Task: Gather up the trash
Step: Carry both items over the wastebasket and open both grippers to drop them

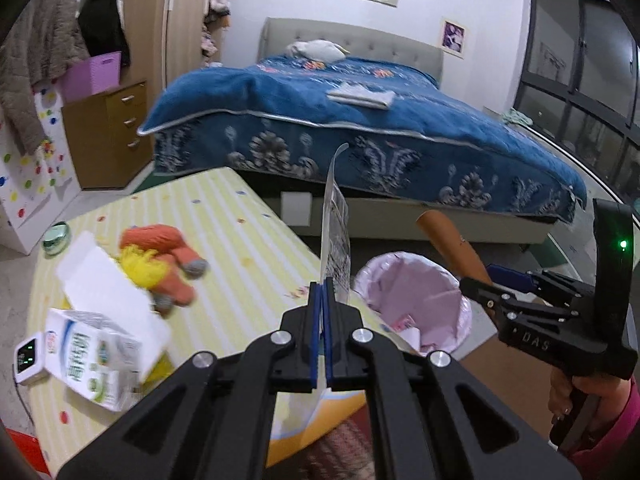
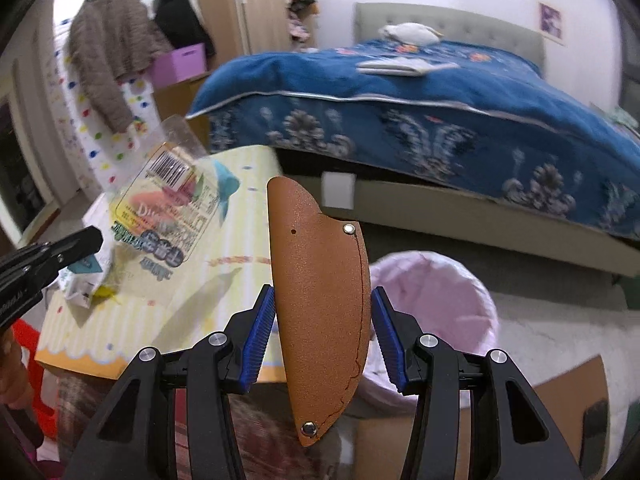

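Trash: the plastic wrapper (image 1: 335, 236) is thin, light and floppy, clenched edge-on in the left gripper (image 1: 322, 320); take it near an edge. The stiffer brown sheath (image 2: 320, 300) stands between the right gripper (image 2: 322, 332) jaws, beside the lined bin (image 1: 416, 300) off the bench (image 1: 240, 240) corner.

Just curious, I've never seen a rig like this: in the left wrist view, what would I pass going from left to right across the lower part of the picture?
White device with green display → milk carton → orange and yellow plush toy → left hand-held gripper shut on a plastic wrapper → pink-lined trash bin → right hand-held gripper holding a brown sheath.
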